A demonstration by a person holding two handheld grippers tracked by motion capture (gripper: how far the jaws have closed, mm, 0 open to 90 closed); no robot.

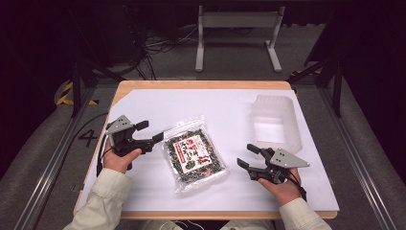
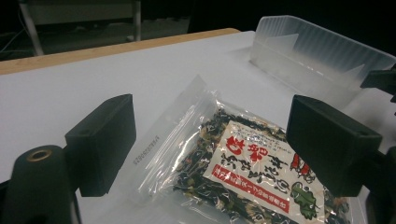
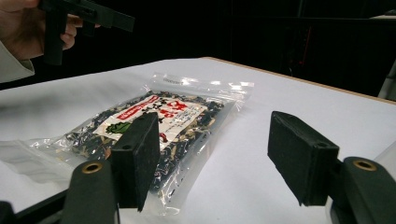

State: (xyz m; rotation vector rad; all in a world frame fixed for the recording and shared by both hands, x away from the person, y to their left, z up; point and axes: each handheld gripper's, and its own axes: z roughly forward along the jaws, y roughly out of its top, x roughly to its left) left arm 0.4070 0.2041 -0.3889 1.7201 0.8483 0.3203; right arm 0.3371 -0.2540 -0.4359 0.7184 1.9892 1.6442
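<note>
Glossy clear plastic packet (image 1: 194, 155), frosted translucent plastic tub (image 1: 275, 122), matt white sheet (image 1: 158, 108) over smooth wood table (image 1: 201, 85).

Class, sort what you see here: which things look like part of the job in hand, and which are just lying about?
Likely in the job:
packet of dried food, lying flat
clear plastic tub, empty
left tool, open
right tool, open

Just lying about:
cables on the floor
grey stand behind the table
</note>
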